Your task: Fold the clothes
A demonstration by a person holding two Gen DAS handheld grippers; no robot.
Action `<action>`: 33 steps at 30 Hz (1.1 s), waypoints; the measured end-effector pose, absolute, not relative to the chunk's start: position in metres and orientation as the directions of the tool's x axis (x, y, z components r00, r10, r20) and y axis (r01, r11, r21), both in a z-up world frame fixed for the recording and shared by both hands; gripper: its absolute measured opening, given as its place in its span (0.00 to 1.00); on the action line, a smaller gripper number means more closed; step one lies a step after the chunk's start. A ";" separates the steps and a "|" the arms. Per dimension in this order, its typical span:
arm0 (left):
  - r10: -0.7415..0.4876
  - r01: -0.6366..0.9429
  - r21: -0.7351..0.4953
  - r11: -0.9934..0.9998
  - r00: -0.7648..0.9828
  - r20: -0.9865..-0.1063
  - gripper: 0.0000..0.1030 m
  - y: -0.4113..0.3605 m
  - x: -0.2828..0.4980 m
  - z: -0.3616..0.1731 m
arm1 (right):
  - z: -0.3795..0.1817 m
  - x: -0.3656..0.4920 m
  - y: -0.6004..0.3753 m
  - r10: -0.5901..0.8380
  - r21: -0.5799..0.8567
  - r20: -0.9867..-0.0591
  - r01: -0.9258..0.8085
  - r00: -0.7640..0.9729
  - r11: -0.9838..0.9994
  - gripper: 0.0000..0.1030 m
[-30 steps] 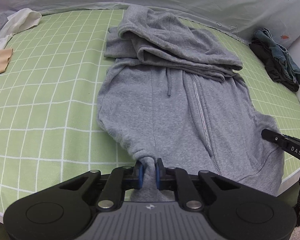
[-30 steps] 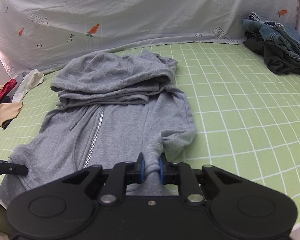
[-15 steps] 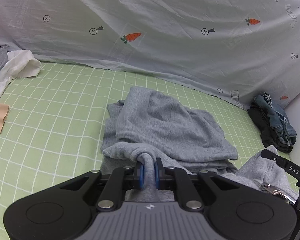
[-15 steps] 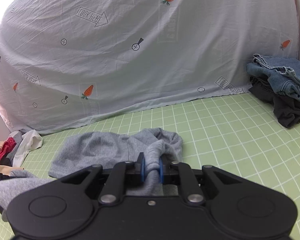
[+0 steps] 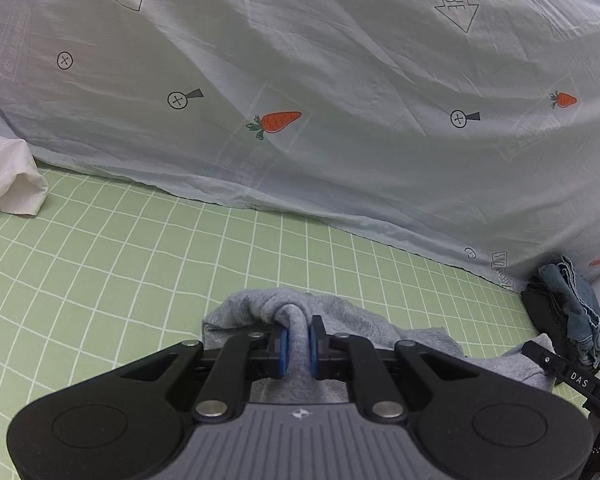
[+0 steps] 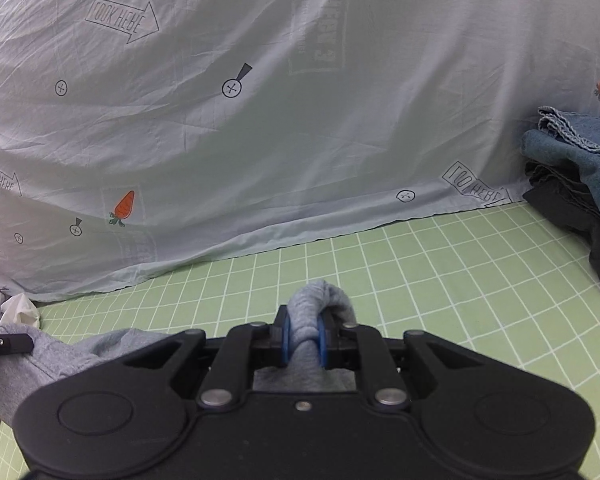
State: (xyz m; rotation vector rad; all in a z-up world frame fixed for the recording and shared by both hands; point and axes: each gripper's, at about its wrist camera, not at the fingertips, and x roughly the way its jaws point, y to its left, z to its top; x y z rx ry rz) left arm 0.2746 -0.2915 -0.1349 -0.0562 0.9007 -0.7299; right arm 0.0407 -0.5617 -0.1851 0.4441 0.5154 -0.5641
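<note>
Both grippers are clenching bunched grey fabric: the left gripper (image 5: 298,340) and the right gripper (image 6: 304,334) are each pinching a fold of the grey hoodie (image 5: 352,326), which is hanging between them above the green checked bed (image 5: 100,264), near the carrot-print sheet (image 5: 300,80).

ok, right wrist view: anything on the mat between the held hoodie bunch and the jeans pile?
Nothing: bare green grid mat separates the grey hoodie from the jeans pile in the right wrist view.
</note>
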 end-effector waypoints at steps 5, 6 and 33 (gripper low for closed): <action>-0.572 0.473 -0.391 0.789 0.333 -0.750 0.15 -0.300 0.310 -0.171 | -0.225 0.077 -0.588 -0.327 0.244 -0.694 0.637 0.641 0.732 0.16; -0.582 0.458 -0.414 0.787 0.324 -0.746 0.15 -0.296 0.312 -0.174 | -0.226 0.075 -0.586 -0.328 0.239 -0.695 0.636 0.640 0.734 0.17; -0.587 0.575 -0.322 0.752 0.361 -0.724 0.07 -0.282 0.256 -0.149 | -0.190 0.010 -0.526 -0.396 0.134 -0.623 0.591 0.675 0.796 0.07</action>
